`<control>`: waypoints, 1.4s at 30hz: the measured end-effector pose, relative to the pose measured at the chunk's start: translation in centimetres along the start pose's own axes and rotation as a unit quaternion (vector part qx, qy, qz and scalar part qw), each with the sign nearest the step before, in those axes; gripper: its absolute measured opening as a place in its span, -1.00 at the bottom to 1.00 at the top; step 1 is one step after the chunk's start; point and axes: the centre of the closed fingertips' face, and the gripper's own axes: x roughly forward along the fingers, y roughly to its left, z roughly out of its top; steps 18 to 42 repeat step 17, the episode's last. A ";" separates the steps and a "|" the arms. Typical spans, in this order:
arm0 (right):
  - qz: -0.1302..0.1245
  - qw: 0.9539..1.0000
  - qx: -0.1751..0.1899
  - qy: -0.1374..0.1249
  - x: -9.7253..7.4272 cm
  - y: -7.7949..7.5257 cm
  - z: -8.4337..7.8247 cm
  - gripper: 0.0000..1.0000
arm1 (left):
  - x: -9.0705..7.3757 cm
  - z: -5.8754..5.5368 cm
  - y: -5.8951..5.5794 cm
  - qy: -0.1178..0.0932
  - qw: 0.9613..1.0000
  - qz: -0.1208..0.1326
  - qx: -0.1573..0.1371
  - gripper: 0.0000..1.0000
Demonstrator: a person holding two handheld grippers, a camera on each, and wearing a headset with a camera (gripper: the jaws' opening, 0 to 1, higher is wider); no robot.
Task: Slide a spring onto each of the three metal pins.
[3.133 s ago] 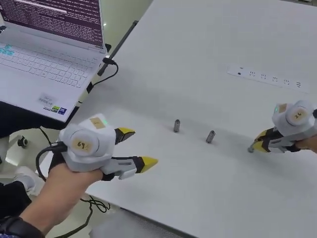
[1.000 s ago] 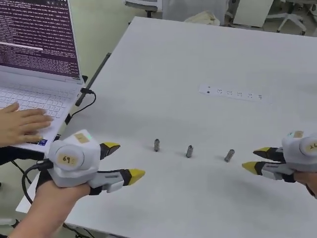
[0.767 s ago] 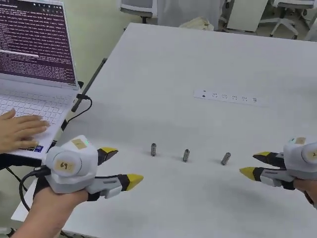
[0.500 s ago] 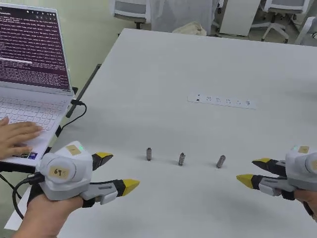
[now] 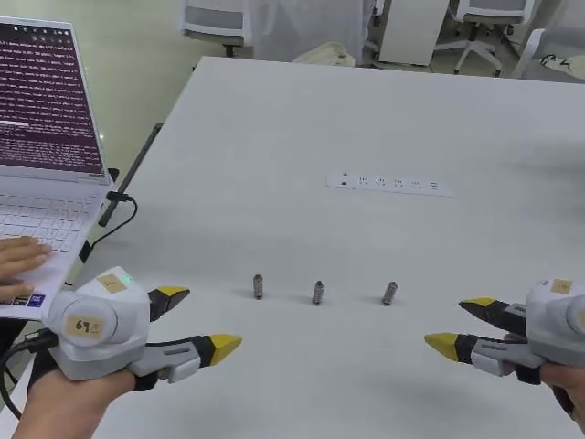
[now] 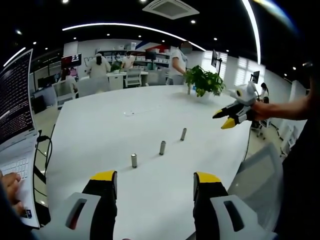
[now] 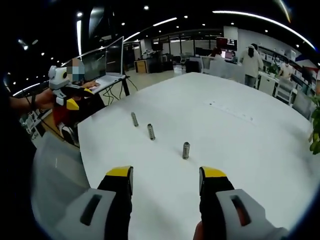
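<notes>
nearest in the head view, the left gripper (image 5: 203, 318) hovers low over the white table (image 5: 302, 110), jaws parted, nothing between them. on the other side the right gripper (image 5: 457, 322) matches it, released and empty, yellow tips aimed at the row. just beyond them the three metal pins stand in a line on the table: left pin (image 5: 258, 287), middle pin (image 5: 318, 293), right pin (image 5: 389, 294). the right gripper view shows a spring (image 7: 185, 150) coiled on the closest pin, and the other two look ribbed as well, so the job reads as finished. the next move seems only to draw both grippers clear without knocking a pin. farther out lies a power strip (image 5: 388, 184), and off left a laptop (image 5: 46, 110) with a hand (image 5: 18, 261) on its keys.
</notes>
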 end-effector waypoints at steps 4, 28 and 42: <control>0.003 1.000 0.003 -0.002 -0.5 0.8 -0.2 0.10 | -0.1 0.0 0.0 -0.001 1.000 -0.001 -0.002 0.18; 0.018 1.000 0.008 0.007 -0.9 3.9 -1.7 0.22 | -0.8 -0.8 -0.8 -0.002 1.000 0.002 -0.013 0.21; 0.018 1.000 0.008 0.007 -0.9 3.9 -1.7 0.22 | -0.8 -0.8 -0.8 -0.002 1.000 0.002 -0.013 0.21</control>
